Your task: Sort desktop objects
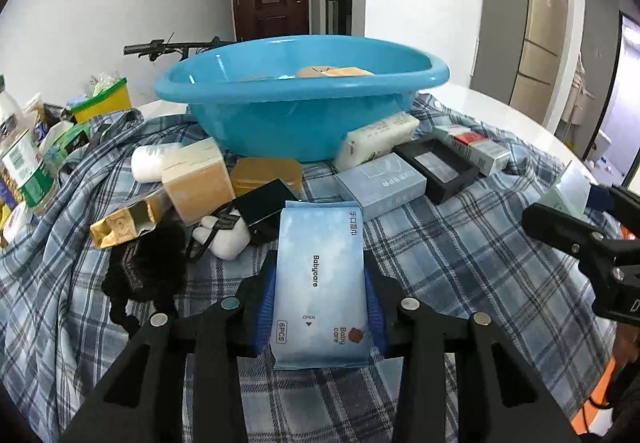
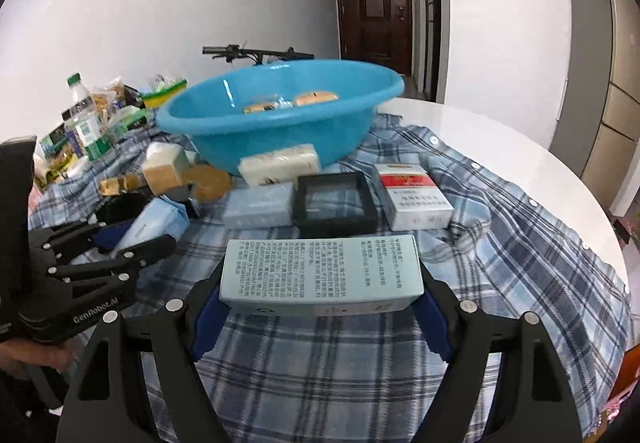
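Carrying both loads to basin [image 1: 304, 115], I judge. I keep grips firm, lift clear of clutter, release over rim, not against it.

Left gripper [image 1: 320, 303] clamped on wipes pack [image 1: 320, 283]; pack upright between pads, top poking forward.

Right gripper [image 2: 322, 295] squeezing pale box [image 2: 320, 271] crosswise, ends against pads.

Right gripper [image 2: 322, 295]: blue pads pressed on both ends of a pale blue printed box [image 2: 320, 275], held crosswise above the plaid cloth [image 2: 500, 263].
Blue basin [image 2: 276, 123]: far middle of the cloth, small tan items inside.
Row before the basin: white packet [image 2: 280, 165], light blue box [image 2: 258, 209], black square case [image 2: 336, 207], red-and-white pack [image 2: 412, 197].
Left gripper [image 2: 132, 235]: left edge, closed on a blue packet [image 2: 158, 223].
White tabletop [image 2: 520, 147]: bare along the right edge.
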{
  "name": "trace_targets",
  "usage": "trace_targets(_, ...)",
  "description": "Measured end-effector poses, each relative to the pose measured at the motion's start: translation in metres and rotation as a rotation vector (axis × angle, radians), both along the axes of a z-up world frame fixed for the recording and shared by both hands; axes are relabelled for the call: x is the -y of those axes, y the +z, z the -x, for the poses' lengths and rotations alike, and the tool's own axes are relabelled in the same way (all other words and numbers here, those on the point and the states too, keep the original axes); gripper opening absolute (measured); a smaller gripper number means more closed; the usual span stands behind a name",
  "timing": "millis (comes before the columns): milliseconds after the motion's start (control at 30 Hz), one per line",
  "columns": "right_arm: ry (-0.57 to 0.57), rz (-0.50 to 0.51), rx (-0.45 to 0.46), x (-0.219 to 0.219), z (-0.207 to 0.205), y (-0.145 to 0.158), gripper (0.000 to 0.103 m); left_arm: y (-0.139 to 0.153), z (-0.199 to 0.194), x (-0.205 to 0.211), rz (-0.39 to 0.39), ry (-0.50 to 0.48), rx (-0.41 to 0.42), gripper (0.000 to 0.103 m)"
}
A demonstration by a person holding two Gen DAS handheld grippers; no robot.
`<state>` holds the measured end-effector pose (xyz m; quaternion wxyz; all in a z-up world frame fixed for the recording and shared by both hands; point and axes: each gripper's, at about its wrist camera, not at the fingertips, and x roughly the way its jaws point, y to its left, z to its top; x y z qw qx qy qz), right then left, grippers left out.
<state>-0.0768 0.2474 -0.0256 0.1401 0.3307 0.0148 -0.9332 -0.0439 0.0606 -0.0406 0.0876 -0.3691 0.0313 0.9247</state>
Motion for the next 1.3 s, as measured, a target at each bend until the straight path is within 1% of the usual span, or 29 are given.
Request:
trace_targets(67,-0.010,-0.003,-0.018,0.002,-0.003,0.003,0.079,0.003,-0.004,0.004,0.007,0.030,-0.013,0.041)
trace_targets(167,-0.028,-0.019,-0.053,0.007,-0.007,0.006,0.079,0.009,-0.012,0.007,0.032,0.077,-0.054,0.041)
trace_targets(233,-0.032,-0.028,-0.064,0.011,-0.009,0.007,0.079,0.013,-0.017,0.009,0.037,0.091,-0.079,0.041)
trace_targets(333,-0.031,-0.038,-0.071,0.016,-0.012,0.006,0.079,0.017,-0.023,0.014,0.007,0.085,-0.099,0.041)
trace_targets(500,-0.021,-0.040,-0.052,0.024,-0.014,0.001,0.079,0.015,-0.034,0.015,-0.002,0.099,-0.116,0.041)
trace_targets(633,-0.016,-0.047,-0.043,0.027,-0.016,-0.002,0.079,0.011,-0.038,0.011,0.030,0.097,-0.119,0.041)
trace_targets(933,-0.038,-0.047,-0.028,0.023,-0.015,-0.004,0.079,0.012,-0.038,0.016,0.019,0.112,-0.112,0.041)
trace_targets(1133,-0.049,-0.043,-0.063,0.021,-0.014,0.008,0.079,0.024,-0.036,0.020,0.004,0.120,-0.137,0.041)
trace_targets(1300,-0.054,-0.038,-0.118,0.021,-0.012,0.029,0.079,0.044,-0.031,0.026,0.004,0.137,-0.184,0.041)
